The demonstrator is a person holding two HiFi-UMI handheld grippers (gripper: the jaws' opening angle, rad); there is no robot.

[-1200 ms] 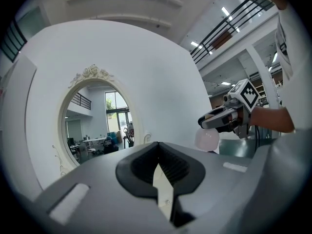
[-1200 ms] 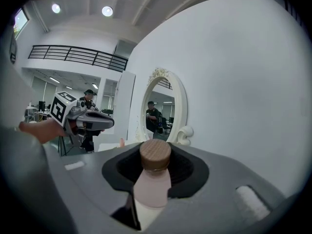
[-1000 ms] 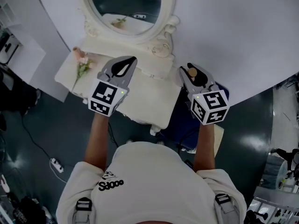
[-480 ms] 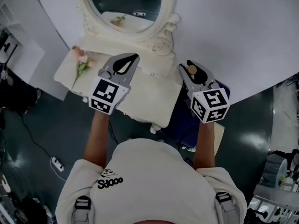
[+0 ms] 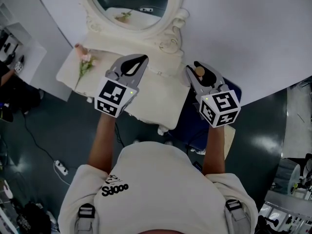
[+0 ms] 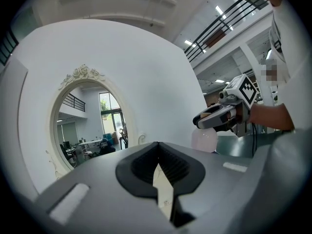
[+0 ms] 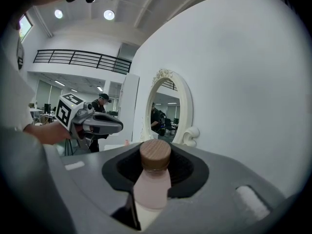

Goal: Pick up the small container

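White vanity tabletop (image 5: 161, 96) below the oval mirror (image 5: 129, 4): right tool (image 5: 197, 68), right of the mirror, clamped on the small container (image 7: 152, 186) at its pale body beneath the wooden cap (image 7: 155, 154), likely light, rigid, smooth, slip-prone; left tool (image 5: 142, 59), below the mirror, closed, empty.

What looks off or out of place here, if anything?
Nothing stands out. The small container sits upright, clamped in the right gripper; the left gripper is shut and empty. A flower sprig lies on the dressing table, nothing spilled.
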